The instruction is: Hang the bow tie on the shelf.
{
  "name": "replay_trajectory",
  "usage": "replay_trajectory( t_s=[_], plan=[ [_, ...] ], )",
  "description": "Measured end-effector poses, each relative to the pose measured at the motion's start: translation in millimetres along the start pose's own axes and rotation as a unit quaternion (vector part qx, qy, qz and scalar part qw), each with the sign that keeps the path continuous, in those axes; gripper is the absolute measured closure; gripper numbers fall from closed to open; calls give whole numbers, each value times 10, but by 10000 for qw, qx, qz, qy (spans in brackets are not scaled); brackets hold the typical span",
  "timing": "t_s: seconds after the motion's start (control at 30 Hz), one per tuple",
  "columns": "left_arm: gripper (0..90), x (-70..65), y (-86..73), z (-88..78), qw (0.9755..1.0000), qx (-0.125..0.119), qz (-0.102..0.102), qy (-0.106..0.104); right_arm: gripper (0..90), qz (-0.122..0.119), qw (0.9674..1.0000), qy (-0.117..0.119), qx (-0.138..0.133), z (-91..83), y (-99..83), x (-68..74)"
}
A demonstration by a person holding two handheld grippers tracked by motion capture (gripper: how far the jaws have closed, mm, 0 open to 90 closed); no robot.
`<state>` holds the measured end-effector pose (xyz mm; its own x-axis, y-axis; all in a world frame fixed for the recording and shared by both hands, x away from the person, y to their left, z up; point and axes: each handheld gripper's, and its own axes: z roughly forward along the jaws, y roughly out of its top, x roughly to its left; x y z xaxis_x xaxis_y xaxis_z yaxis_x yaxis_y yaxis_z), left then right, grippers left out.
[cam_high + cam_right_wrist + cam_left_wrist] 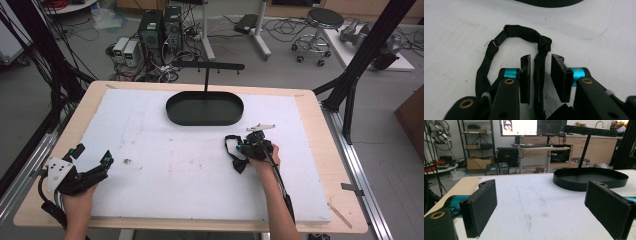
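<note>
Right gripper (540,77) jaws flank black strap (539,62), not clamped.

Two grippers work at one table (310,150) — the left gripper (92,159) at the near left corner and the right gripper (240,150) right of centre, each held by one hand. One white foam sheet (175,165) covers the tabletop. One black strap (524,33) lies on it, looped. One black oval tray (205,109) sits at the far side, and one post with a crossbar (207,66) rises from it. On the floor beyond stand two dark computer towers (161,27) — plus one round stool (322,22).
</note>
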<state>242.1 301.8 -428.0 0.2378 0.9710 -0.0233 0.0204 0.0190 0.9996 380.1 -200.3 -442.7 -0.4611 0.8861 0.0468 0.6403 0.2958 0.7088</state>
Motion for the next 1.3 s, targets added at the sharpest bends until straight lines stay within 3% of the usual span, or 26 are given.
replay_trajectory(
  t_s=[0.07, 0.2, 0.37, 0.6, 0.73, 0.77, 0.8, 0.87, 0.9, 0.93, 0.97, 1.07, 1.2, 1.3],
  plan=[
    [114, 0, -2, 2, 10000, 3, 0, -3, 731, -4, 10000, -29, -5, -1, 0, 1],
    [115, -2, -4, 3, 10000, 14, 0, -14, 867, -28, 10000, -87, 19, -16, -6, 5],
    [115, -1, -4, -1, 10000, 15, 1, -20, 878, -437, 9984, -353, -33, -31, -7, 96],
    [116, 23, -4, -6, 10000, -5, -37, 4, 878, -663, 9928, -645, -757, -240, 51, 125],
    [116, 18, -11, -1, 10000, 4, -35, -1, 879, -717, 9855, -739, -1346, -404, 96, 143],
    [117, 13, -13, 1, 10000, -4, -35, -4, 879, -810, 9801, -857, -1599, -478, 127, 165],
    [117, 11, -13, 2, 10000, 4, -28, -7, 879, -810, 9801, -857, -1599, -478, 127, 165],
    [117, 10, -14, 4, 10000, 23, 11, -10, 879, -872, 9723, -934, -1958, -583, 203, 200],
    [117, 10, -16, 7, 10000, 18, 13, -4, 879, -872, 9723, -934, -1958, -583, 203, 200],
    [118, 12, -17, 7, 10000, 14, 1, 1, 879, -884, 9670, -944, -2194, -652, 273, 227],
    [118, 18, -18, 7, 10000, 13, 3, 6, 879, -884, 9670, -944, -2194, -652, 273, 227],
    [119, 31, -23, 6, 10000, 6, -16, 26, 879, -932, 9615, -935, -2410, -728, 411, 270],
    [119, 47, -26, 0, 10000, -6, -22, 34, 879, -979, 9518, -973, -2740, -807, 616, 324],
    [119, 58, -31, -1, 10000, -22, -52, 46, 879, -920, 9468, -989, -2921, -835, 735, 331]
  ],
)
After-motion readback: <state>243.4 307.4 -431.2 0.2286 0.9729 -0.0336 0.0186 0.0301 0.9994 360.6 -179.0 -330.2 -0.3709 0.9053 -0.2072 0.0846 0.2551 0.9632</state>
